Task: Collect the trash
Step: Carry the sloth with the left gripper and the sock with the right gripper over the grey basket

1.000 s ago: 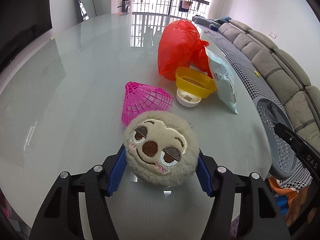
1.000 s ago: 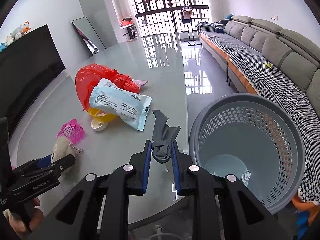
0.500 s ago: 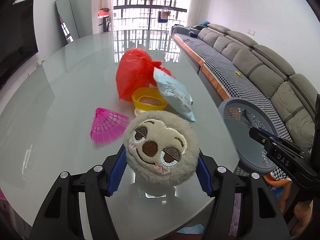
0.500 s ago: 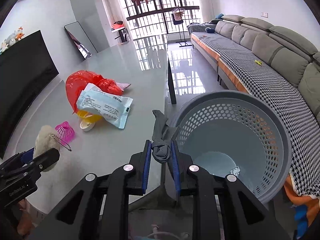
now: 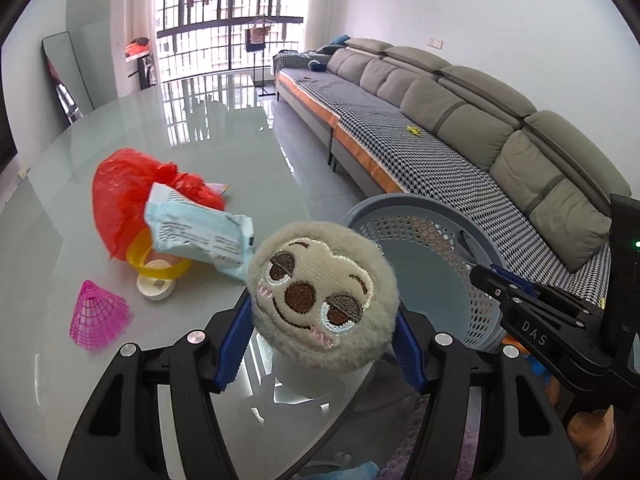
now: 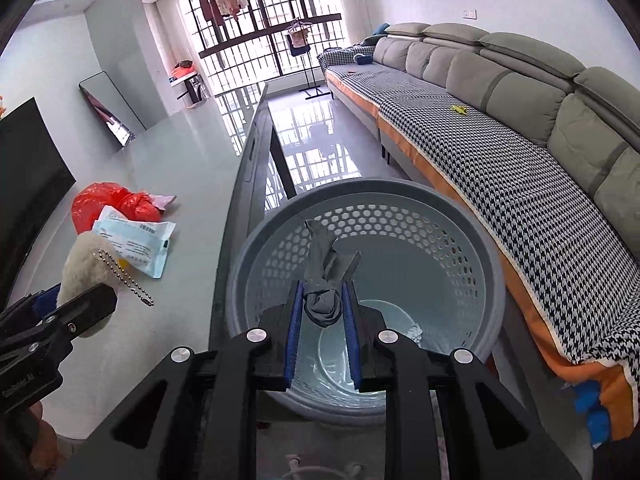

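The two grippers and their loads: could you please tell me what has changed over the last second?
Both grippers swung from over the table toward the grey basket. The right gripper now holds the grey cloth above the basket's opening; the left gripper has brought the plush toy to the table's edge. Both grips are unchanged, and the red bag, packet and pink cone stayed put.

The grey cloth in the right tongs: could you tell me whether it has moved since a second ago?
Yes. The grey cloth was over the table edge; it now hangs over the basket opening.
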`<state>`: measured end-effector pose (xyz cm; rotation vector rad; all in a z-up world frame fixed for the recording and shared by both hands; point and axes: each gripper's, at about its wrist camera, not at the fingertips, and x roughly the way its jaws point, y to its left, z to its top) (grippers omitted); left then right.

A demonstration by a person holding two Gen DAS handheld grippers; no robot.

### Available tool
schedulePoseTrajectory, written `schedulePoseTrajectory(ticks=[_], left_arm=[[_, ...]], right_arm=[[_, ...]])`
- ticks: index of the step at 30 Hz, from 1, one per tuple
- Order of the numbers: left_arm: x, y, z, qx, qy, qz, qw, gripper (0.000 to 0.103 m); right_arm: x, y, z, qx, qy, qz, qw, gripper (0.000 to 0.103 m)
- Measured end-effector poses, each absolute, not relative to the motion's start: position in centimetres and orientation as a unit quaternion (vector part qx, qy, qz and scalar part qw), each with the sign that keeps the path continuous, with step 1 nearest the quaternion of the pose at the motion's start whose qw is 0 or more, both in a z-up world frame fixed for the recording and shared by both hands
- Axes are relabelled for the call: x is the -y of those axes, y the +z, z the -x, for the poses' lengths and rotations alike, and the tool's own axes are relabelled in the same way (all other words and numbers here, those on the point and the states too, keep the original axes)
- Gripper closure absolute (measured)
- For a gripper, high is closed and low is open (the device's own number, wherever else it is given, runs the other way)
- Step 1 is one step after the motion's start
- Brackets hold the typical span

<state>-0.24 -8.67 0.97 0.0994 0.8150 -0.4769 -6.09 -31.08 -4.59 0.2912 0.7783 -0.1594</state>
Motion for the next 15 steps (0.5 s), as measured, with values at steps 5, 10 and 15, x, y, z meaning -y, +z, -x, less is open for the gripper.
schedulePoseTrajectory(ticks=[5,10,15], left_arm=[[12.7,-0.4,-0.5,-0.404,-0.253,-0.063,0.877,0.042],[16.0,-1.9,-1.2,-0.416,-0.270,-0.077,0.865,0.042],[18.5,-2.8,-2.4,-0.425,-0.275,-0.077,0.859,0.042]], right_arm=[[33.6,-5.2,6.0,-0.378,-0.093,-0.145,0.910,0.084],[35.9,-6.6,5.4,-0.387,-0.103,-0.148,0.904,0.084],[37.2,-7.8,4.1,-0.399,-0.094,-0.149,0.900,0.084]])
